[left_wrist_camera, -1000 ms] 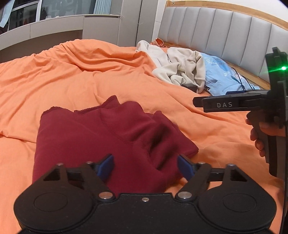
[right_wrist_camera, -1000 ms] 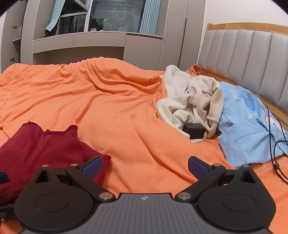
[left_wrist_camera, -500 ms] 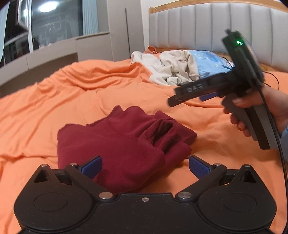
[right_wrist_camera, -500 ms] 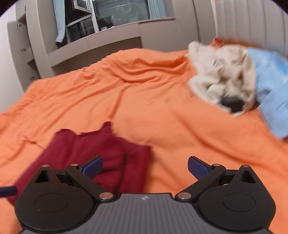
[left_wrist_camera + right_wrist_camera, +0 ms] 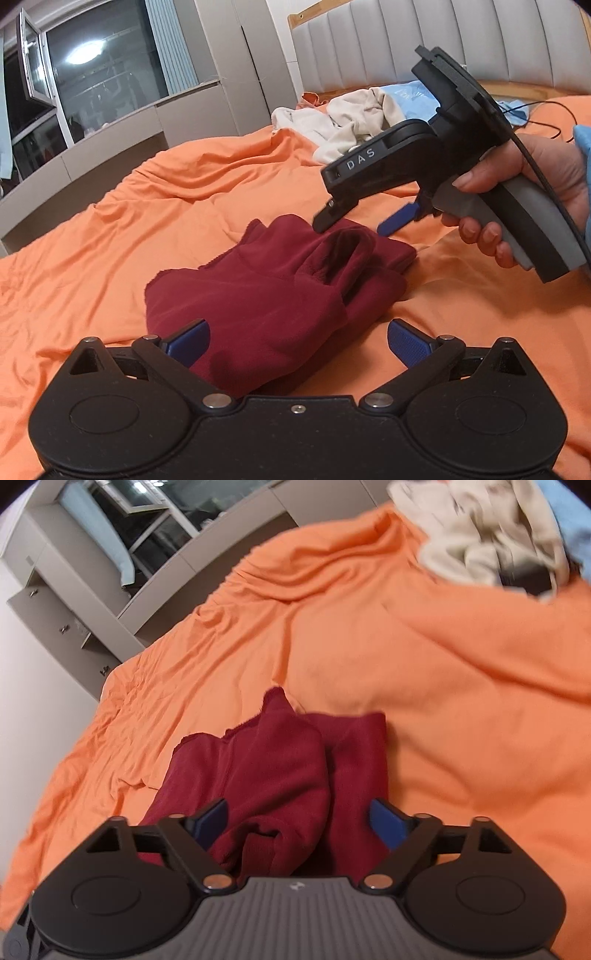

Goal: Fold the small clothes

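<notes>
**Both grippers over the maroon top**

Left gripper (image 5: 297,341) jaws wide apart, holding nothing — maroon garment (image 5: 280,291) lies bunched at 12 o'clock on the orange bedsheet (image 5: 110,236). Right gripper (image 5: 297,821) jaws closing around the cloth — not yet pinching.

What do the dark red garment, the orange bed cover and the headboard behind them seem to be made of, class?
Dark red garment: probably fleece or brushed knit; matte, fuzzy surface, thick soft folds.
Orange bed cover: likely smooth woven cotton or similar; thin, fine creases, slight sheen.
Headboard: padded grey panels, seemingly leatherette, smooth with stitched channels, in a wooden frame.
</notes>
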### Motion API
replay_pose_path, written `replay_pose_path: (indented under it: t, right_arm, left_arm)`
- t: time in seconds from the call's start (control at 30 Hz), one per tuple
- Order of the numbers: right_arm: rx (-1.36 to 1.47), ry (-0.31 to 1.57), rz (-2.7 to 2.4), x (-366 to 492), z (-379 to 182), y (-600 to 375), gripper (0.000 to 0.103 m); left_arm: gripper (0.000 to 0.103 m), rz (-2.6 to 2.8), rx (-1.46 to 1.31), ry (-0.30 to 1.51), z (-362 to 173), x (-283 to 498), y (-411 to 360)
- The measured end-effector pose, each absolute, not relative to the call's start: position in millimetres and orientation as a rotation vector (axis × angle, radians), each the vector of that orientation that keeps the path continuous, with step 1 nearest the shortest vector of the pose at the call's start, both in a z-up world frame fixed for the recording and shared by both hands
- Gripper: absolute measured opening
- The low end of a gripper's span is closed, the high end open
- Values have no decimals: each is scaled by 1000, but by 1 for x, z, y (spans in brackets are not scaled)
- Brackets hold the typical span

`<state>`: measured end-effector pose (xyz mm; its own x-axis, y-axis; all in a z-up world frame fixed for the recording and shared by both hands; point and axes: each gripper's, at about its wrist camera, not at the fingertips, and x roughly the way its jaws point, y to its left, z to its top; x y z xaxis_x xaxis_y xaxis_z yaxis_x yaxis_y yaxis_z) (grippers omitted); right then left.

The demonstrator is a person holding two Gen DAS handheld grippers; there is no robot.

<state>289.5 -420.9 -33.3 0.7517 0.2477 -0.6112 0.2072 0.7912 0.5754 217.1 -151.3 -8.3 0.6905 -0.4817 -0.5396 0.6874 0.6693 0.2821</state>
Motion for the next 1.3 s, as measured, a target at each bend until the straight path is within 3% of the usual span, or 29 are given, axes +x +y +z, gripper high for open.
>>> replay_pose_path:
  t: [0.1, 0.17, 0.37, 0.6, 0.77, 1.1, 1.2, 1.23, 1.3]
  right_arm:
    - [684, 746, 5, 291, -38, -422, 75]
    - [691, 749, -8, 291, -39, -423, 69]
    - [655, 691, -54, 283, -25, -424, 65]
    - [747, 708, 14, 288, -34, -423, 61]
    - [796, 674, -27, 284, -36, -430, 36]
    - [823, 710, 1, 292, -44, -424, 39]
    - [847, 735, -6, 294, -51, -424, 39]
    - [852, 739, -7, 294, -53, -424, 38]
    - [863, 732, -4, 294, -54, -423, 33]
  left_arm:
    - [98, -681, 509, 437, -7, 215, -150]
    - [89, -693, 499, 444, -7, 216, -149]
    - [66, -737, 431, 482, -4, 219, -145]
    - [49, -742, 391, 499, -5, 225, -144]
    - [35, -751, 367, 502, -5, 228, -144]
    - [29, -754, 357, 501, -6, 227, -143]
    - [21, -755, 357, 499, -5, 227, -143]
    - [13, -763, 353, 501, -5, 228, -143]
    - [13, -770, 346, 502, -5, 228, -144]
